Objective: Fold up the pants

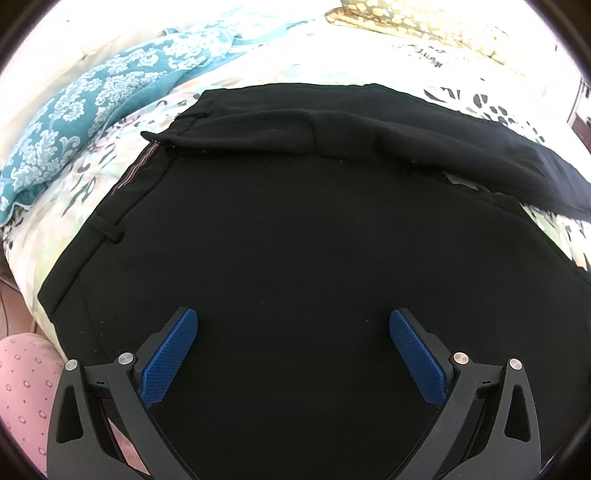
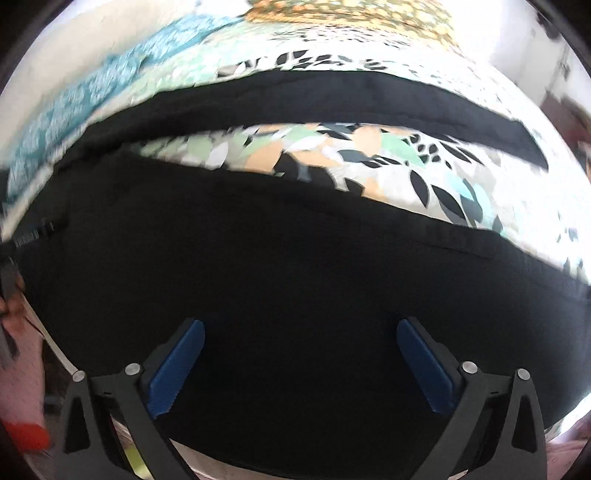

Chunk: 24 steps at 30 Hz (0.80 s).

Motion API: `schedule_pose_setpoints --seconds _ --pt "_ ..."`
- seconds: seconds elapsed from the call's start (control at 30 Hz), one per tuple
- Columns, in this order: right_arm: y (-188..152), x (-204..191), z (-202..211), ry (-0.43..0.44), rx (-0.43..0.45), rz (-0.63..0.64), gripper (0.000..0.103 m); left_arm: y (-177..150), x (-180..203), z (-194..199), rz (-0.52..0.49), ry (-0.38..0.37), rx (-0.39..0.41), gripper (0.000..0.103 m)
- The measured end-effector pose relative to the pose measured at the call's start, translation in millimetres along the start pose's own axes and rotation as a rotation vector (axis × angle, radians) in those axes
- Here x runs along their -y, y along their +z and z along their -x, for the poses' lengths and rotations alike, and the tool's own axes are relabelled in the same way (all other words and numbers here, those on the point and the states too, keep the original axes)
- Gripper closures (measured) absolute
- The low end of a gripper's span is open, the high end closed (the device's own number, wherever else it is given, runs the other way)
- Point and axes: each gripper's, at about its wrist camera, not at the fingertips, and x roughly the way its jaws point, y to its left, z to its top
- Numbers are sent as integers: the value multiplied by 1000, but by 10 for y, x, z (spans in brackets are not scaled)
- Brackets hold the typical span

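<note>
Black pants (image 1: 295, 229) lie spread flat on a bed with a leaf-print cover (image 1: 74, 206). In the left wrist view the waistband (image 1: 122, 192) with a belt loop runs along the left side, and the far leg angles off to the right. My left gripper (image 1: 293, 321) is open and empty, just above the seat of the pants. In the right wrist view the pants (image 2: 295, 280) show two legs apart, with cover (image 2: 332, 158) showing between them. My right gripper (image 2: 301, 332) is open and empty over the near leg. That view is blurred.
A teal patterned pillow (image 1: 85, 107) lies at the far left of the bed. A yellow patterned pillow (image 1: 424, 26) lies at the far back. Pink dotted fabric (image 1: 26, 387) shows at the near left, below the bed edge.
</note>
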Motion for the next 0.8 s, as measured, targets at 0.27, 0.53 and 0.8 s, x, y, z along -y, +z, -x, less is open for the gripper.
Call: schedule_pose_setpoints --seconds 0.27,0.53,0.8 --pt "-25 43 -11 17 25 -11 0 351 9 254 3 -27 40 1" --pt "-36 51 -23 25 39 -1 0 1397 -226 -53 35 30 87 1" --pt "-46 50 -25 25 49 -1 0 1231 -958 -719 269 -74 -79 0"
